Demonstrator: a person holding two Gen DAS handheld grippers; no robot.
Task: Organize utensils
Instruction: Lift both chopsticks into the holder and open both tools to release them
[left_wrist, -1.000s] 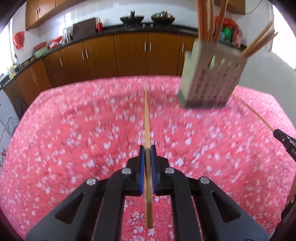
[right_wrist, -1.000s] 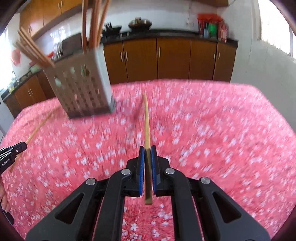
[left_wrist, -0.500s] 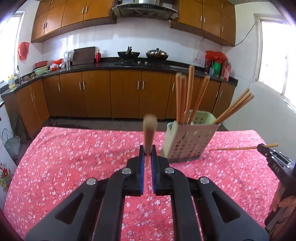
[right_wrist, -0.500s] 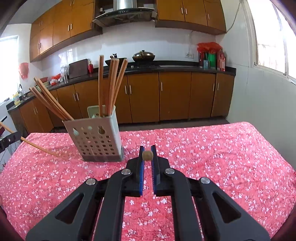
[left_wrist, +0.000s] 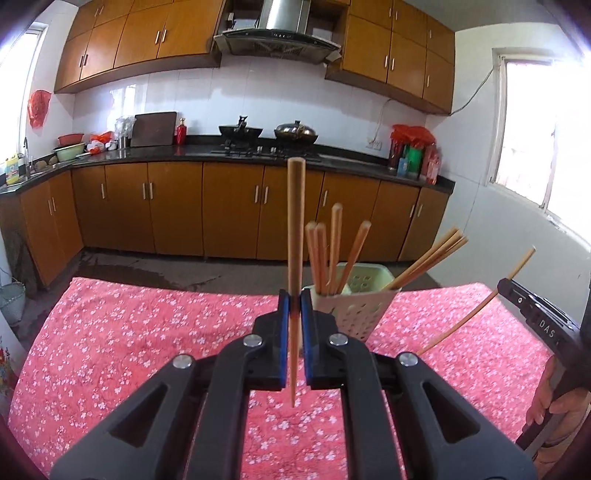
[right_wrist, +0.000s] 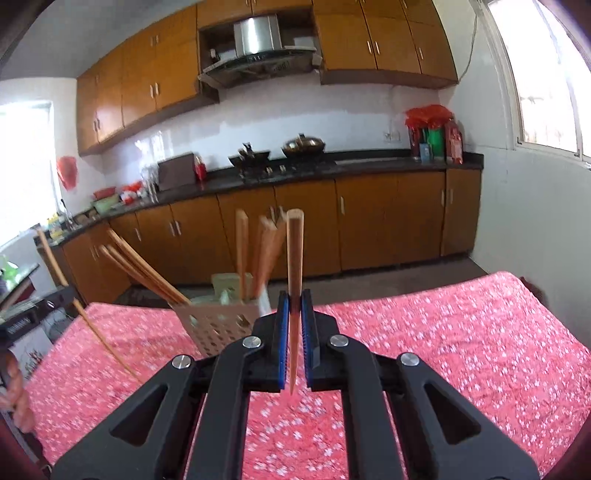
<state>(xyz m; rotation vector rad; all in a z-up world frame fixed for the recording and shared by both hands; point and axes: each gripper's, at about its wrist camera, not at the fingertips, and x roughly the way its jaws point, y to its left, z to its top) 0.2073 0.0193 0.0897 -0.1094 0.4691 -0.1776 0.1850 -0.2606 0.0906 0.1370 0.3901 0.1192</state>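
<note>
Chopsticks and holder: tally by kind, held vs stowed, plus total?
Left-held chopstick: 1
Right-held chopstick: 1
Stowed chopsticks: 7
Perforated chopstick holder: 1
Total: 10

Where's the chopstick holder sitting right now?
The chopstick holder stands on the pink flowered tablecloth, just right of the left tool in its view, and just left of the right tool in the other.

Table (left_wrist: 147, 343) in red floral cloth, perforated chopstick holder (left_wrist: 356, 314) standing on it
</note>
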